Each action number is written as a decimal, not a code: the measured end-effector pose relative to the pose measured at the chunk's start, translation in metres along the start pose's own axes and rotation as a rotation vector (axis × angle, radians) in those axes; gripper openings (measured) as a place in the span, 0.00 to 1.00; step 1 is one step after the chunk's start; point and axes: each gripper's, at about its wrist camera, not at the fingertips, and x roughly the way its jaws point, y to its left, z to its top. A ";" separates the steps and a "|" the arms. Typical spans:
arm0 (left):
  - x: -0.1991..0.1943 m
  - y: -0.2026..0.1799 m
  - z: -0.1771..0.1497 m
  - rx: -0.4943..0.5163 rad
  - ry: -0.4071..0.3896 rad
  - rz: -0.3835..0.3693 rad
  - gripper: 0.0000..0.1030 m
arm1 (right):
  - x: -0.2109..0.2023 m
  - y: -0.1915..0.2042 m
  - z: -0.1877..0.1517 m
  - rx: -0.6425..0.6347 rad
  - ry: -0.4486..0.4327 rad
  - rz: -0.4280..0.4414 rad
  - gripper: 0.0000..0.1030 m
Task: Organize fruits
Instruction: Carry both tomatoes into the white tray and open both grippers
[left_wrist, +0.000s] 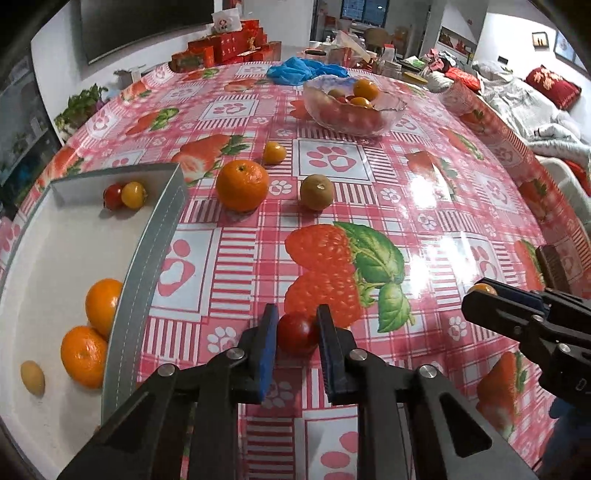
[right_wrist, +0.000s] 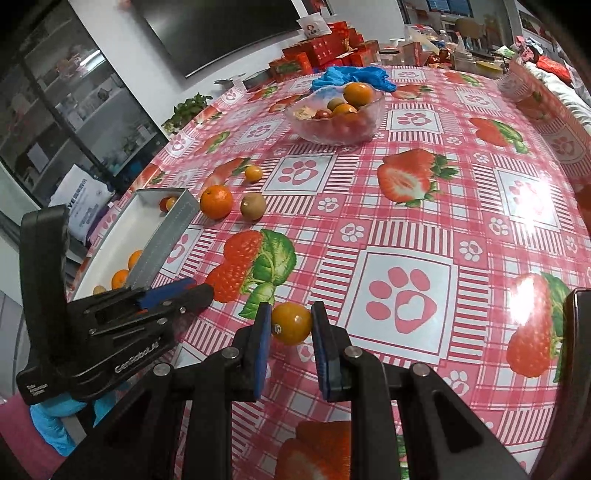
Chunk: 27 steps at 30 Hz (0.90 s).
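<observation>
Five fruits sit in the tray (left_wrist: 159, 236), three loose beside it, while left gripper (left_wrist: 297, 325) pinches a red tomato (left_wrist: 297, 332) and right gripper (right_wrist: 291, 323) a yellow tomato (right_wrist: 291, 324).

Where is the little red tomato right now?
In the left wrist view, the red tomato sits low in the middle, pinched between the left tongs, right of the white tray.

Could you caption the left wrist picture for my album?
Left gripper shut on a red cherry tomato beside the white tray.
</observation>
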 end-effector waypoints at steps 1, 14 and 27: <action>-0.002 0.002 -0.001 -0.010 0.002 -0.010 0.22 | 0.000 0.001 0.001 -0.001 0.001 0.000 0.23; -0.029 0.010 -0.003 -0.019 -0.055 -0.012 0.22 | 0.003 0.011 0.008 -0.011 0.008 -0.005 0.23; -0.058 0.036 -0.002 -0.058 -0.117 -0.023 0.22 | 0.001 0.025 0.014 -0.028 0.009 -0.003 0.23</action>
